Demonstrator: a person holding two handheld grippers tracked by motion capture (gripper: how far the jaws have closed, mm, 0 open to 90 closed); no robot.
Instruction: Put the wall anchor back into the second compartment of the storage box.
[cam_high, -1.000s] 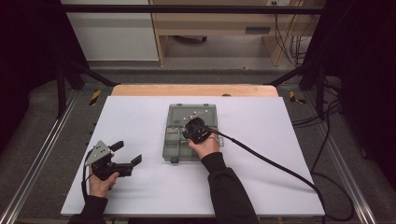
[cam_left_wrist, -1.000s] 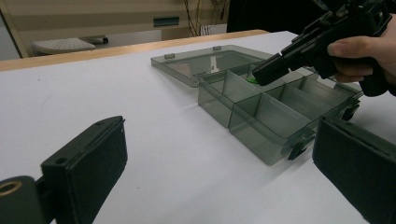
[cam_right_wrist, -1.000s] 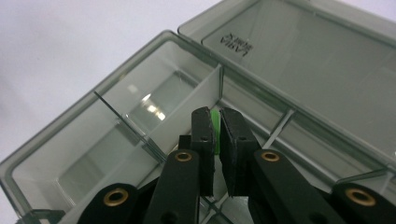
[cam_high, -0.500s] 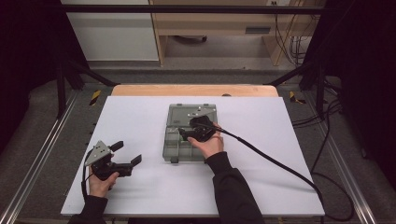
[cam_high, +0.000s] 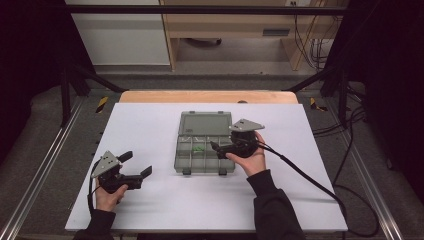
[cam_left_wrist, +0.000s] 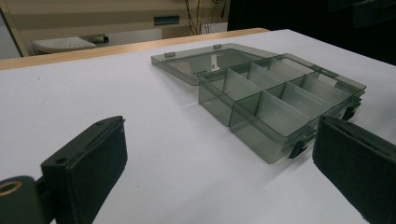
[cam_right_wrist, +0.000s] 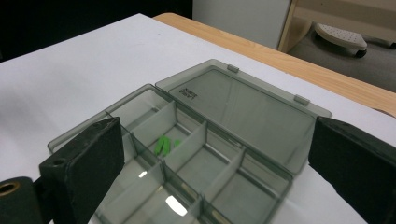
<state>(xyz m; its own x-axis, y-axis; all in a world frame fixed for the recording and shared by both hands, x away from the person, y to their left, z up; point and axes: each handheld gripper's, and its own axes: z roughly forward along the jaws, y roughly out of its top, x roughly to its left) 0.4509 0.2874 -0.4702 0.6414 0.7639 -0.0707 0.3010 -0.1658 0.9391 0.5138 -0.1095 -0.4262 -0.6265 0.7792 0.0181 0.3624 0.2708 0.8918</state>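
Smoky translucent plastic, the compartment box is lying mid-desk, lid folded flat away from the person, long axis running front to back. The right tool is hovering over it, its jaws having just been opening, empty. The right gripper view is showing green pieces in one compartment. The left tool is gaping, empty.

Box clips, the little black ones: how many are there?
2. One clip sits near the left end of the box's front edge, the other clip near the right end.
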